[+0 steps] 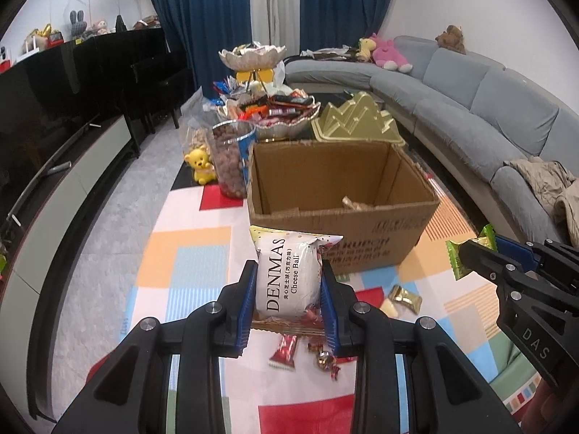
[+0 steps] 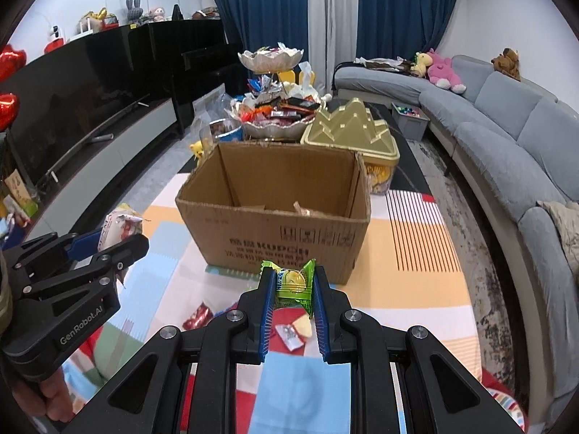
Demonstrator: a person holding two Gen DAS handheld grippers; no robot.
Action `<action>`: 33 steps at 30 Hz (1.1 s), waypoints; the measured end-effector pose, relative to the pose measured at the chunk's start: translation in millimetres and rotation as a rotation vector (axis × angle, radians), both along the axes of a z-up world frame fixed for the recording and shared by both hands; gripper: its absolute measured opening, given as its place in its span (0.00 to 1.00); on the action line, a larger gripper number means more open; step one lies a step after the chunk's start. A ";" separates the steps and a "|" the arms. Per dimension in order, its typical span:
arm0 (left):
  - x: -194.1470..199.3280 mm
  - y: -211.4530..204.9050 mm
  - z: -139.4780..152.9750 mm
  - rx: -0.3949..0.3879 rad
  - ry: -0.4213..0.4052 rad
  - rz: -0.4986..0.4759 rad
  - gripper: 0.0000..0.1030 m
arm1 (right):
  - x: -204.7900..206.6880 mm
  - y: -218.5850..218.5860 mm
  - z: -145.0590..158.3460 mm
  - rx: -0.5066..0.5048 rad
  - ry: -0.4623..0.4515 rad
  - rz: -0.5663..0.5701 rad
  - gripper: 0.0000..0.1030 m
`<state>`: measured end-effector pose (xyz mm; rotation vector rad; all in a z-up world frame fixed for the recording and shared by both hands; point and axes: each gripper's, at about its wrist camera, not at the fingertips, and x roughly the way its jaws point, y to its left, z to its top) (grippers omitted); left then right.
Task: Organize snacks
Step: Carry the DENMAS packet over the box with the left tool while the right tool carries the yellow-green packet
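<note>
Left wrist: packet (image 1: 289, 276) reads "DENMAS".

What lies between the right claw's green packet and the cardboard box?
In the right wrist view, only bare patterned mat separates the green snack packet in the right claw from the open brown cardboard box.

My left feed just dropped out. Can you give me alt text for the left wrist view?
The left tongs grip a white DENMAS Cheese Ball packet, just short of an open cardboard box on a colourful patchwork cloth. At right, the right tongs hold a green snack packet; loose candies lie below.
</note>
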<state>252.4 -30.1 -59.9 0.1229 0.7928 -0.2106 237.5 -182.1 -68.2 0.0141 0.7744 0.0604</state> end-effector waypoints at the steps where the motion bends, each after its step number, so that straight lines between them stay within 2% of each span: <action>1: 2.3 -0.7 2.3 -0.001 -0.004 0.000 0.31 | 2.0 -0.6 2.6 -0.001 -0.007 0.000 0.21; 16: 38.3 -9.0 33.0 -0.020 -0.070 0.000 0.31 | 34.0 -4.5 35.5 -0.009 -0.073 0.011 0.21; 33: 77.3 -10.5 47.4 -0.033 -0.119 -0.012 0.31 | 73.9 -0.1 48.0 -0.015 -0.107 0.054 0.21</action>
